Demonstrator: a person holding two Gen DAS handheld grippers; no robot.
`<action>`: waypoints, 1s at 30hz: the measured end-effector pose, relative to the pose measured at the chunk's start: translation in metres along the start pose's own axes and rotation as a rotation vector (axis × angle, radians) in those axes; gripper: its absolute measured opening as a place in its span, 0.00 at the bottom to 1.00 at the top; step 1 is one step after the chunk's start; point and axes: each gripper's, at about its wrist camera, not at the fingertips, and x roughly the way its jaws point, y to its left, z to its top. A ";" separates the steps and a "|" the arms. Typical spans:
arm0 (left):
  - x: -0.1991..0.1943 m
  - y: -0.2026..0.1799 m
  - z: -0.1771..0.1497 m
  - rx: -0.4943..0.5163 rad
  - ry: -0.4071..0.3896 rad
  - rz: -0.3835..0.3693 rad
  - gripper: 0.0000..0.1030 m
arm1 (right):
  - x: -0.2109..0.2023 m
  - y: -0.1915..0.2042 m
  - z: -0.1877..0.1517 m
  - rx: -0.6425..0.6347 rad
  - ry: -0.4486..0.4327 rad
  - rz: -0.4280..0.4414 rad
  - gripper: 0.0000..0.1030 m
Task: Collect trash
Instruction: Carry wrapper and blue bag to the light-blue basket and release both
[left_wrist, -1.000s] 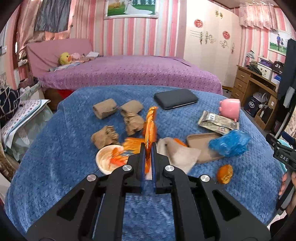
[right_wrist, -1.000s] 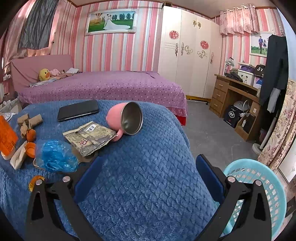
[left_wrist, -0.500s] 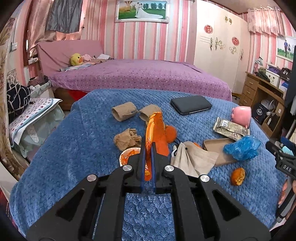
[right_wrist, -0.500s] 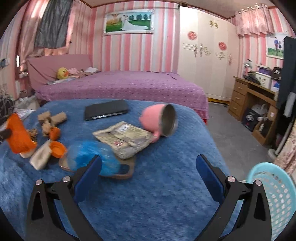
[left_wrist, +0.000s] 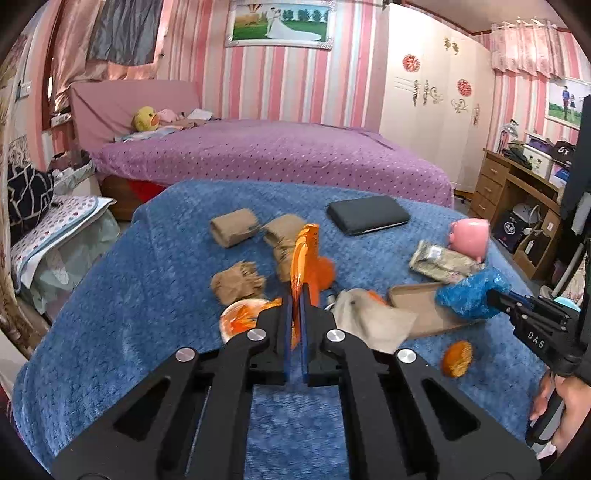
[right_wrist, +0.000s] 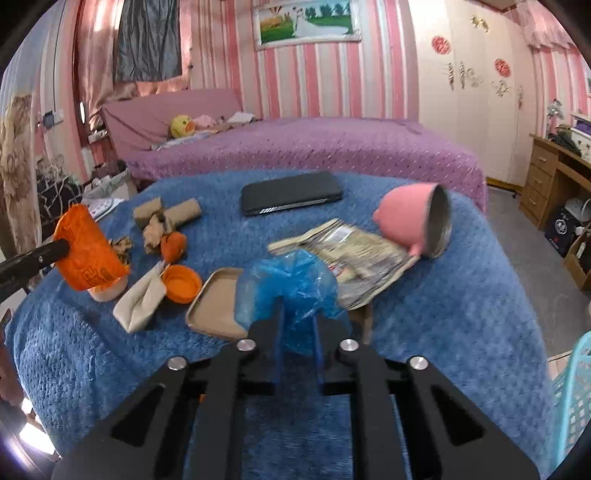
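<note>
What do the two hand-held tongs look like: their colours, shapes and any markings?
Both the left tongs and the right tongs are matte black, with two angular fingers ending in blue pads. Each finger has triangular cut-outs and round silver bolt heads at the pivots. In the left view, the right tongs' side carries white letters, "DAS". No cables show. The hand on the handle shows only partly; I cannot tell any sleeve.

Both wrist cameras look slightly downward from close over the near edge of the blue blanket (left_wrist: 110, 295), sharing its clutter and the purple bed (right_wrist: 332, 147) beyond.

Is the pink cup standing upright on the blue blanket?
No, the pink cup lies on its side on the blue blanket, its metal-lined mouth facing sideways.
</note>
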 end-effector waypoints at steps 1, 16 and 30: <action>-0.003 -0.005 0.003 0.005 -0.012 -0.004 0.01 | -0.006 -0.006 0.001 0.009 -0.012 0.001 0.11; -0.054 -0.158 0.039 0.120 -0.134 -0.171 0.01 | -0.108 -0.156 0.000 0.146 -0.133 -0.183 0.11; -0.059 -0.354 -0.004 0.242 -0.046 -0.469 0.01 | -0.182 -0.289 -0.041 0.255 -0.110 -0.460 0.11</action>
